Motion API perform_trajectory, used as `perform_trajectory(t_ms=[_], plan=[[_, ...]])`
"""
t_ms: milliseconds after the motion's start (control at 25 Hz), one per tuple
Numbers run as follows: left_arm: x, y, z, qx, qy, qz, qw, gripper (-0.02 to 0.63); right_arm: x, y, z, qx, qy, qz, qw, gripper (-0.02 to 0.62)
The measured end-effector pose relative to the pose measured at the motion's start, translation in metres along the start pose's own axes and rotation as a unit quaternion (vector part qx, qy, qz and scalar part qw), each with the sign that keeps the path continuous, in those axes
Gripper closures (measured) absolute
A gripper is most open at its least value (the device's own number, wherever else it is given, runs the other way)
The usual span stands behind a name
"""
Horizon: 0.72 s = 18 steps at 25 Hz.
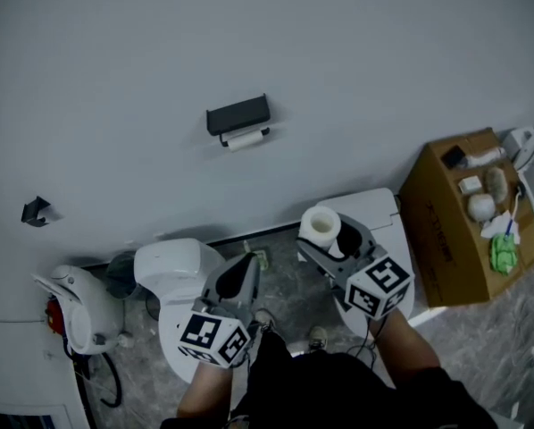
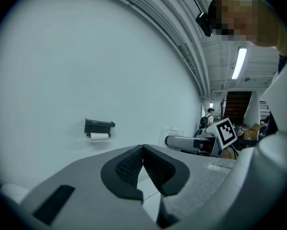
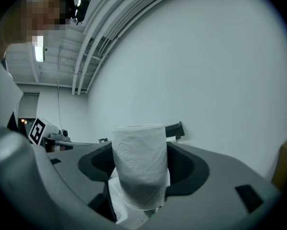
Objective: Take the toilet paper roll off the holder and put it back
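One toilet paper roll (image 1: 321, 223) is sitting squeezed in the right gripper (image 3: 139, 169), the left gripper (image 2: 143, 162) is pinching nothing, so hanging it on the holder (image 1: 238, 114) is waiting.

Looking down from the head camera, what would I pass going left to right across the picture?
Small black wall bracket, paper holder on the wall, toilet paper roll in the right gripper, cardboard box.
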<state>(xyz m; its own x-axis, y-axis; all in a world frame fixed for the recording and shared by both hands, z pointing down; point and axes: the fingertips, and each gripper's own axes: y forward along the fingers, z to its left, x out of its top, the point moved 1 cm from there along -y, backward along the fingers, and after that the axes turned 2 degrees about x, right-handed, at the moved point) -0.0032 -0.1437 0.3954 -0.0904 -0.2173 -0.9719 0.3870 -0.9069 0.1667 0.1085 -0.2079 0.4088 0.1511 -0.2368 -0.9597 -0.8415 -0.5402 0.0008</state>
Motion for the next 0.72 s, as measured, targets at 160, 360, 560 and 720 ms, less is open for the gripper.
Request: perform_trajectory(t_ms=[160, 360, 560, 720], plan=[[-0.001, 0.019, -0.002, -0.018, 0.000, 0.005, 0.9998, 0.601, -0.001, -0.003, -0.017, -0.019, 0.003, -0.001, 1.000, 0.288], [-0.001, 0.033, 0.009, -0.040, -0.003, 0.003, 0.9992, 0.601, 0.000, 0.004, -0.027, -0.042, -0.001, 0.002, 0.999, 0.288], [0.000, 0.040, 0.038, -0.060, -0.011, -0.001, 0.9982, 0.601, -0.001, 0.030, -0.027, -0.062, -0.007, 0.008, 0.998, 0.288], [0.008, 0.038, 0.074, -0.070, -0.017, -0.007, 0.9974, 0.603, -0.001, 0.067, -0.014, -0.068, -0.014, 0.016, 0.997, 0.288]])
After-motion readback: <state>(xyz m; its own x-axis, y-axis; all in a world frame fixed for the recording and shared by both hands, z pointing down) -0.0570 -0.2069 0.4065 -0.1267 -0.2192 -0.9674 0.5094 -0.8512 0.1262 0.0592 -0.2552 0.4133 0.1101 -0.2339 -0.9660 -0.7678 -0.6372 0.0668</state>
